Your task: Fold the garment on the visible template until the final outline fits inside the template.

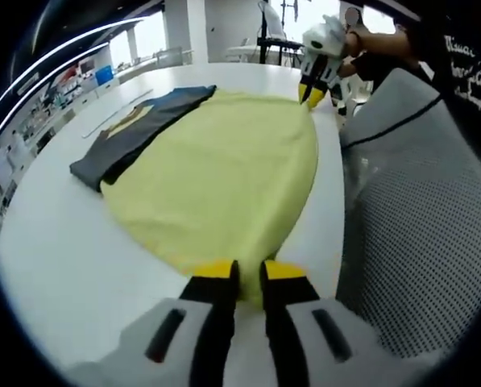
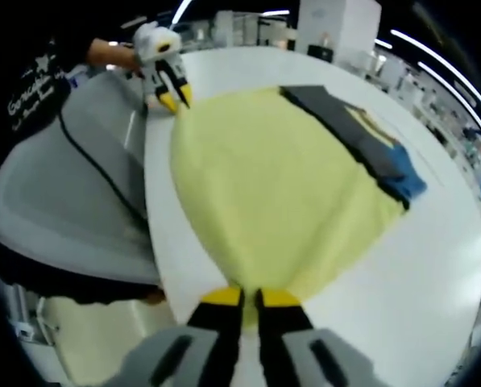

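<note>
Soft cloth on a smooth bench

The yellow garment (image 1: 224, 173) looks matt, soft cloth (dark part alike); the white bench (image 1: 55, 250) smooth, faintly glossy; the grey chair back (image 1: 425, 234) mesh.

White print on person's black shirt (image 1: 464, 60), blurred; no text legible.

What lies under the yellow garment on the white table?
The yellow garment covers part of a dark grey and blue cloth, which sticks out along one edge. Elsewhere white table surrounds it. Any template beneath cannot be seen.
</note>
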